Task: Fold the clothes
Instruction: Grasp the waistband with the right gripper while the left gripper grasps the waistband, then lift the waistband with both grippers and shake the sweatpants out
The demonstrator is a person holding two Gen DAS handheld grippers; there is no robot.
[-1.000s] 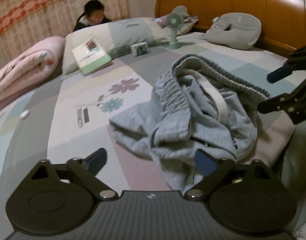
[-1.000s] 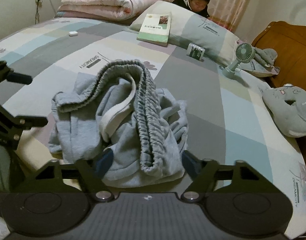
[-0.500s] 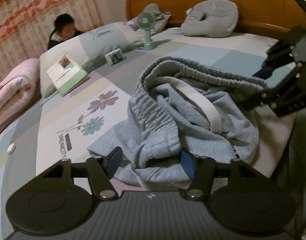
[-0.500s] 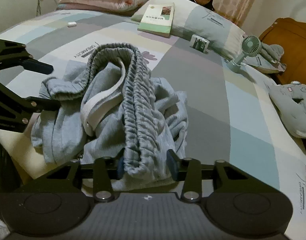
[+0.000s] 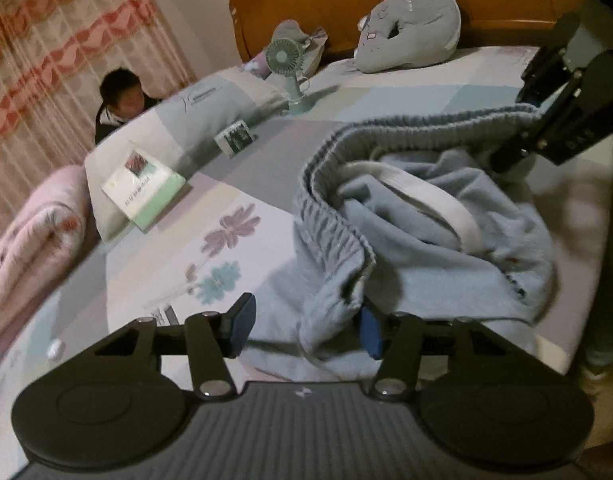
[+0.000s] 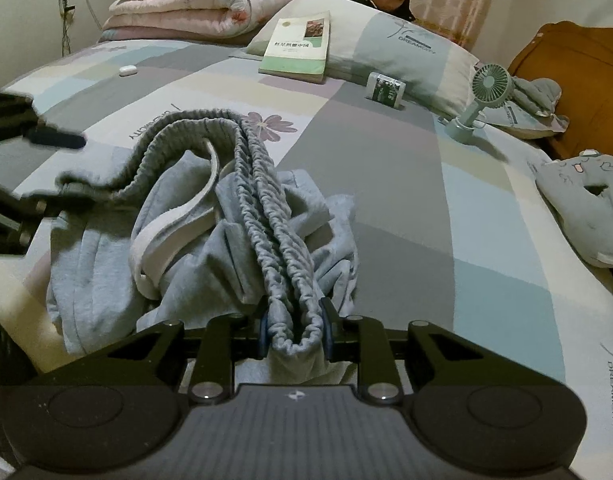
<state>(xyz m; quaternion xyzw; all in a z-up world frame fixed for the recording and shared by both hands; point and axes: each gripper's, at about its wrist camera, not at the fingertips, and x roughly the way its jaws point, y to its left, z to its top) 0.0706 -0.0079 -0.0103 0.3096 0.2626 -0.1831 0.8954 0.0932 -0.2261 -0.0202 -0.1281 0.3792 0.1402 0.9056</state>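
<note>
Much bare bedspread (image 6: pixel 386 168) beyond, bed edge near, crumpled grey trousers (image 6: pixel 210 232) heaped there, right gripper (image 6: pixel 293 330) closing on their ribbed waistband (image 6: pixel 274 240), left gripper (image 5: pixel 304 326) half-wide around a cloth fold.

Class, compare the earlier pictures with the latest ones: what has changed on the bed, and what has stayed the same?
Both grippers narrowed around the crumpled grey sweatpants. The right gripper is closing, its pads on the ribbed elastic waistband. The left gripper has fabric between its pads, one pad clear. The green paperback book, small green desk fan and pillows stayed put.
</note>
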